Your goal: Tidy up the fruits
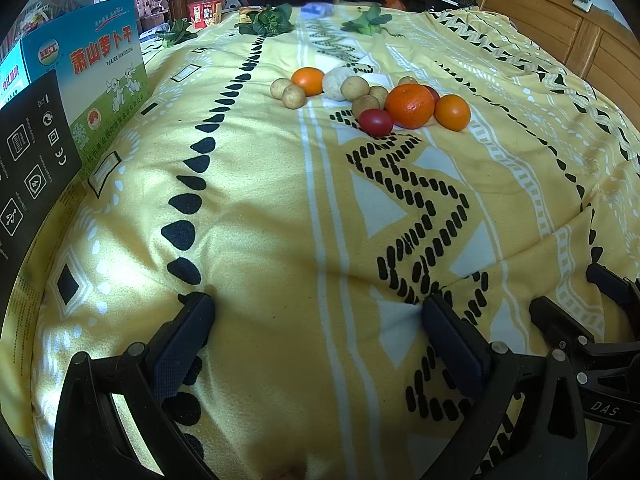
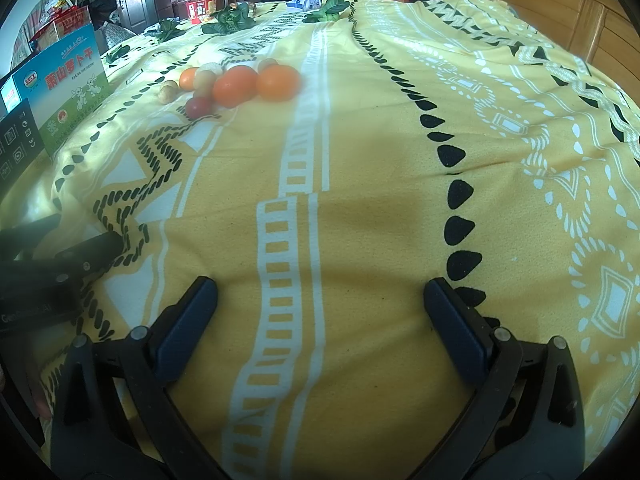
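The fruits lie in a loose heap on the bed, well ahead of both tools: a big orange (image 1: 409,105) in the middle, a smaller orange (image 1: 452,112) touching its right side, a third orange (image 1: 307,81) at the left of the heap, a red tomato-like fruit (image 1: 375,122) at the front, and several small tan round fruits (image 1: 293,96) packed among them, with a pale knobbly piece (image 1: 335,83) we cannot name. We judge the oranges firm and fairly heavy, best taken across the widest part with the fingers on either side; the red one looks smooth and soft, so it may slip or bruise under a hard squeeze, and the small tan ones are light and would likely roll on the soft yellow bedspread (image 1: 260,208). Our left tool (image 1: 318,312) hovers low over the spread with its fingers wide apart and nothing between them; our right tool (image 2: 320,294) is likewise spread and empty. The left view shows the heap sharply and nearly straight ahead, and catches the right tool at its lower right edge; the right view shows the heap blurred, off to the upper left, and the left tool as a dark blur at its left edge. Both show the printed box (image 1: 90,68) standing at the left side of the bed and leafy greens (image 1: 267,21) at the far end
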`<state>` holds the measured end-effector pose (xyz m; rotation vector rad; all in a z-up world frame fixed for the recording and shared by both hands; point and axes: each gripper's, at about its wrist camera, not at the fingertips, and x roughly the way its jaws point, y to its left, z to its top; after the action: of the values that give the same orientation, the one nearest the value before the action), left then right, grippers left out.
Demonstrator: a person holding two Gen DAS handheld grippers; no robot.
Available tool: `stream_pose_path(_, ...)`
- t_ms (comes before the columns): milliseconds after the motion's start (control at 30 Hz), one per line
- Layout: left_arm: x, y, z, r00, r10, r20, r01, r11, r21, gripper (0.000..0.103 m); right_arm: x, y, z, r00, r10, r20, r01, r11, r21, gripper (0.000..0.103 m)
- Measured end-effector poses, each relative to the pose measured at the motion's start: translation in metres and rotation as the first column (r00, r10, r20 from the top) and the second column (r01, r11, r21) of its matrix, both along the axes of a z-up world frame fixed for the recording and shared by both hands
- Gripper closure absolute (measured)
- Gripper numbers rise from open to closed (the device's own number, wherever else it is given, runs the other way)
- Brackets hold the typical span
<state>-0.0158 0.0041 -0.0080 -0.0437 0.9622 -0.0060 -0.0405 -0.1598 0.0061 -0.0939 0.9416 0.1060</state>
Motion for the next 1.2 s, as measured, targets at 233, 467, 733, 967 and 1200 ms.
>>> stream_pose_path(233, 0.0, -0.0001, 0.0, 1.0, 0.0, 0.0, 0.0, 1.0, 0.0, 0.0, 0.0, 0.0, 0.0, 1.0, 0.0, 0.0, 0.0, 1.0, 0.0, 0.0)
stream_pose_path(467, 0.0002, 0.0, 0.0, 1.0, 0.0, -0.001, 0.0, 1.0, 0.001, 0.0, 0.0002, 0.0001, -0.0002, 1.0, 0.0, 0.0, 0.0, 1.0, 0.0, 0.0)
stream_pose_path(733, 0.0005, 0.0001, 0.0003, 1.0, 0.0, -0.002, 0.0, 1.0, -0.003, 0.0, 0.0002, 0.0, -0.0002, 1.0, 0.0, 0.0, 0.0, 1.0, 0.0, 0.0)
stream_pose_path(967, 0.0008, 0.0009, 0.0005, 1.0, -0.002, -0.002, 0.002, 1.0, -0.007, 0.0, 0.0, -0.0002, 0.0, 1.0, 0.0, 0.0, 0.0, 1.0, 0.0, 0.0)
stream_pose_path(1200, 0.0002, 0.0015, 0.0004, 1.0, -0.003, 0.0, 0.003, 1.0, -0.016, 0.0, 0.0, -0.0003, 0.0001, 1.0, 0.0, 0.0, 0.0, 1.0, 0.0, 0.0)
